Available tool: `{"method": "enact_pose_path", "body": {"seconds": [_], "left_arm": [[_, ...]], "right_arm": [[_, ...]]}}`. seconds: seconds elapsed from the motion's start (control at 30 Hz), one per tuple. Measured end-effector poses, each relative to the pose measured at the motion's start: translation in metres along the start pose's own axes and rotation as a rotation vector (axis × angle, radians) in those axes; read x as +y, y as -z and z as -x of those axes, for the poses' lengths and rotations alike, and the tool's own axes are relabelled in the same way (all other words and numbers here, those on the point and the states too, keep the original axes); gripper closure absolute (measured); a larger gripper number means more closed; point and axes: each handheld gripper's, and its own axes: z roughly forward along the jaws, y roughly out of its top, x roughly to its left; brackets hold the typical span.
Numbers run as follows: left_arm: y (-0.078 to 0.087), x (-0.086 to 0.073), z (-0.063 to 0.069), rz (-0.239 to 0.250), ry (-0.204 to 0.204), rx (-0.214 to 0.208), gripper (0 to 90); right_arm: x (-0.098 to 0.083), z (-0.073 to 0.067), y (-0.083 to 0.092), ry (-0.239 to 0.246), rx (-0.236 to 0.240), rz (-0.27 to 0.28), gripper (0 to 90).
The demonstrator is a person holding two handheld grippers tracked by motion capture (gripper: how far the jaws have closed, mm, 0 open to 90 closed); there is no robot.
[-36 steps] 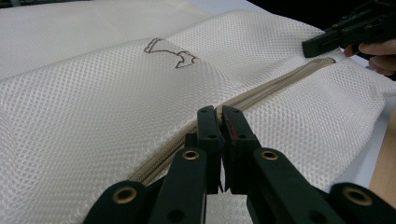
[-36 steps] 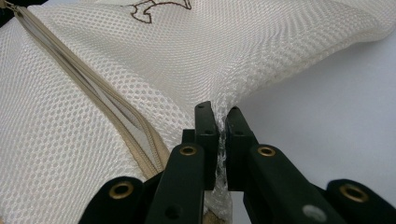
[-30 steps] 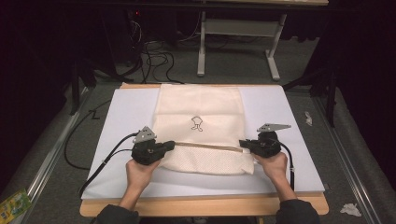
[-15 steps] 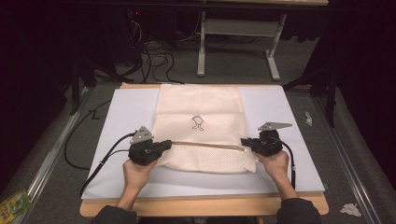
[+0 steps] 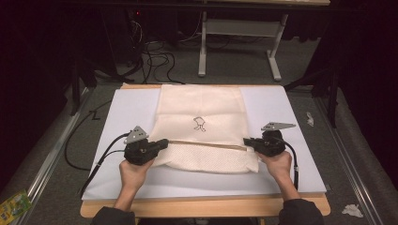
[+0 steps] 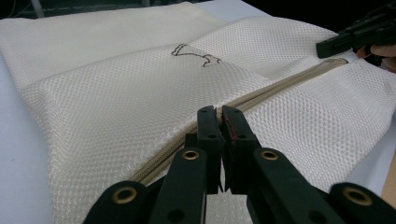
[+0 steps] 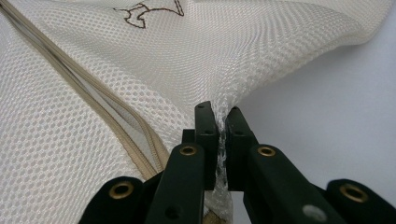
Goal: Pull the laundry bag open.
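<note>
A cream mesh bag [image 5: 202, 101] [image 6: 116, 93] [image 7: 243, 51] lies flat on a white board [image 5: 126, 108], with a small dark outline figure [image 5: 199, 123] at its middle. A tan zipper [image 5: 206, 144] [image 6: 285, 84] [image 7: 70, 79] crosses it from side to side and gapes in the right gripper view. My left gripper [image 5: 165, 142] [image 6: 218, 112] is shut at the zipper's left end, with something small and red pinched between the jaws. My right gripper [image 5: 245, 140] [image 7: 219, 112] [image 6: 359, 39] is shut on the bag's mesh at the zipper's right end, bunching the fabric.
The board rests on a wooden table [image 5: 202, 207]. Metal rails run along both sides. Cables [image 5: 155, 58] and a white desk frame [image 5: 239, 47] sit on the floor beyond. Crumpled paper [image 5: 351, 210] and a green packet [image 5: 14, 204] lie by the near corners.
My left gripper has shifted slightly to the left along the zipper line. The right gripper has stayed where it was.
</note>
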Motion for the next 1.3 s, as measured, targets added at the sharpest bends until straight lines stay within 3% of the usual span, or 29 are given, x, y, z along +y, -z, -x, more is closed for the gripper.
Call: {"method": "enact_pose_path", "body": {"seconds": [0.2, 0.47, 0.77, 1.07, 1.3], "left_arm": [[0.008, 0.0, -0.005, 0.03, 0.007, 0.025, 87.4], [0.012, -0.007, -0.017, 0.024, 0.041, 0.044, 87.4], [0.015, -0.005, -0.022, 0.035, 0.046, 0.062, 87.4], [0.022, -0.008, -0.029, 0.032, 0.061, 0.089, 87.5], [0.025, -0.008, -0.032, 0.043, 0.069, 0.09, 87.5]], "right_arm": [[-0.001, 0.002, 0.001, -0.003, -0.006, -0.002, 88.2], [-0.004, 0.01, 0.005, -0.023, -0.018, 0.01, 88.2], [-0.006, 0.013, 0.004, -0.026, -0.017, 0.021, 88.2], [-0.011, 0.021, 0.0, -0.068, -0.007, 0.049, 88.2], [-0.007, 0.017, 0.001, -0.048, -0.024, 0.037, 88.2]]}}
